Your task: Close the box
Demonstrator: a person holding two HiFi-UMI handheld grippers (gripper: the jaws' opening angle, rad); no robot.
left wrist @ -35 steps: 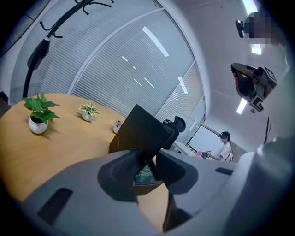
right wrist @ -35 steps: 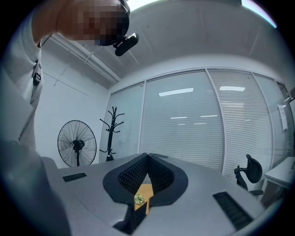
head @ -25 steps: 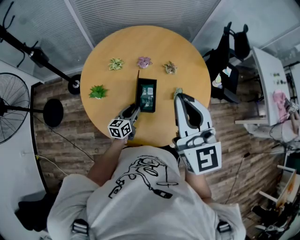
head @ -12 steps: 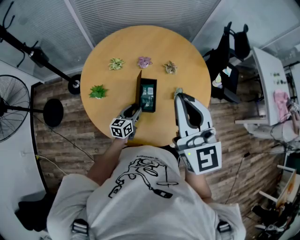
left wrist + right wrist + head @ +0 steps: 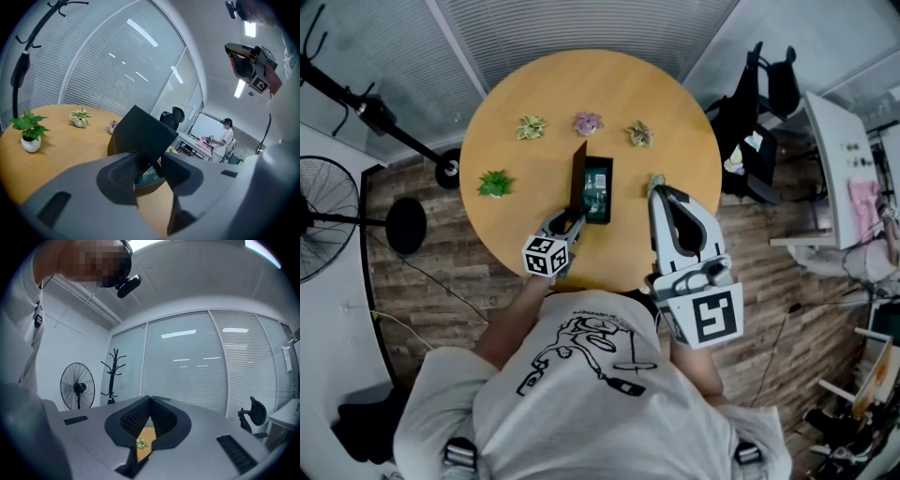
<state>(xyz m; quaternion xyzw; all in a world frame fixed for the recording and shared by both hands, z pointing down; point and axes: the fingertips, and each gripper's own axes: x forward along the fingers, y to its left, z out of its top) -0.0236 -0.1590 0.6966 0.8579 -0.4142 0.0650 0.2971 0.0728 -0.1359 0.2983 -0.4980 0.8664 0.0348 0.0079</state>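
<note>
- In the head view, the black box (image 5: 600, 195) lay open near the middle of the round table (image 5: 675, 94). Its lid (image 5: 578, 173) stood upright along the box's left side, and something greenish lay inside.
- The left hand-held gripper (image 5: 572, 218) reached the box's near left corner. Only its own view showed the lid's near lower corner between the jaws. They had just been opening and stood apart around it.
- The right hand-held gripper (image 5: 658, 190) was held at the near right, well apart from the box. Its own view showed the jaw tips together, clamping nothing. Through the slit below them a small plant (image 5: 141, 442) on the table could be seen.
- The head view showed a row of potted plants (image 5: 588, 122) on the far side of the box.
- Only the left gripper view showed a distant person (image 5: 227, 143) standing at the far right.
</note>
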